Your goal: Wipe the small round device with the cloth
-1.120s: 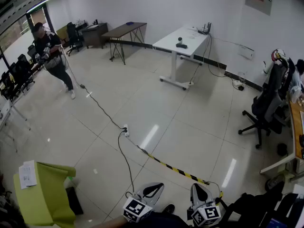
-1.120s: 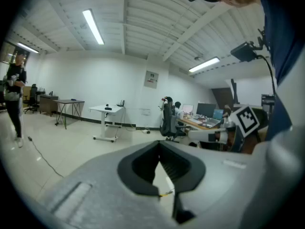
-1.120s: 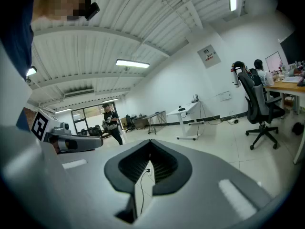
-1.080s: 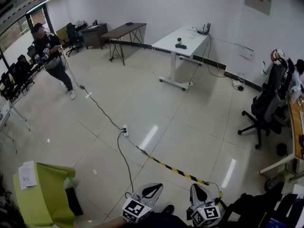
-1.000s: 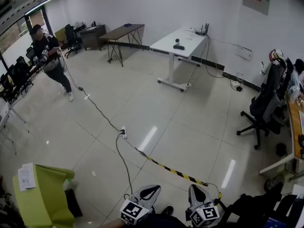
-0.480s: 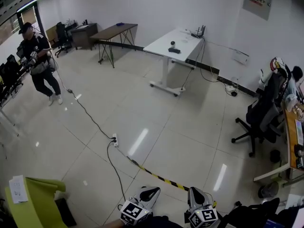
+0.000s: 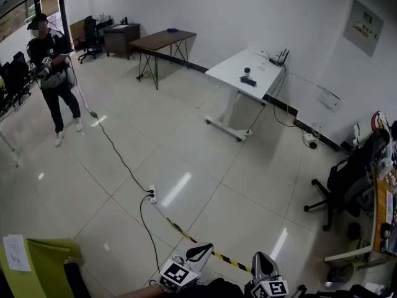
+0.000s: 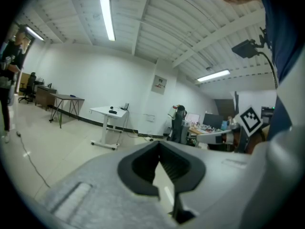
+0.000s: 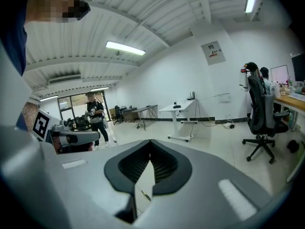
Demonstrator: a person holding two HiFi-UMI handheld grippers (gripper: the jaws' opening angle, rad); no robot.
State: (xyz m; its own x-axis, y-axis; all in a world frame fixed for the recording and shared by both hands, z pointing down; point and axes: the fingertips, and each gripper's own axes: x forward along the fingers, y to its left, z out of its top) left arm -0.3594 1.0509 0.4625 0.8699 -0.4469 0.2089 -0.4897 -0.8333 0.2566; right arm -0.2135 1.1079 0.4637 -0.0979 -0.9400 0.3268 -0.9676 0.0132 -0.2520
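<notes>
A small round dark device (image 7: 247,71) stands on a white table (image 7: 240,67) far across the room, with a flat dark item (image 7: 249,80) beside it; I cannot tell if that is the cloth. My left gripper (image 7: 201,249) and right gripper (image 7: 259,257) are at the bottom edge of the head view, both shut and empty, pointing toward the table. The left gripper view shows the shut left gripper (image 8: 159,149) with the table (image 8: 112,111) small in the distance. In the right gripper view, the right gripper (image 9: 150,147) is shut too, and the table (image 9: 180,106) is far off.
A cable with a power strip (image 7: 152,194) and a yellow-black striped cover (image 7: 224,261) crosses the floor ahead. A person (image 7: 53,67) stands at far left. An office chair (image 7: 338,188) and a desk (image 7: 383,210) are at right, a brown table (image 7: 164,40) at the back.
Both grippers and my view have travelled forward over the floor; the striped cover now lies just ahead of the jaws. The table has shifted right in view. Both grippers stayed shut.
</notes>
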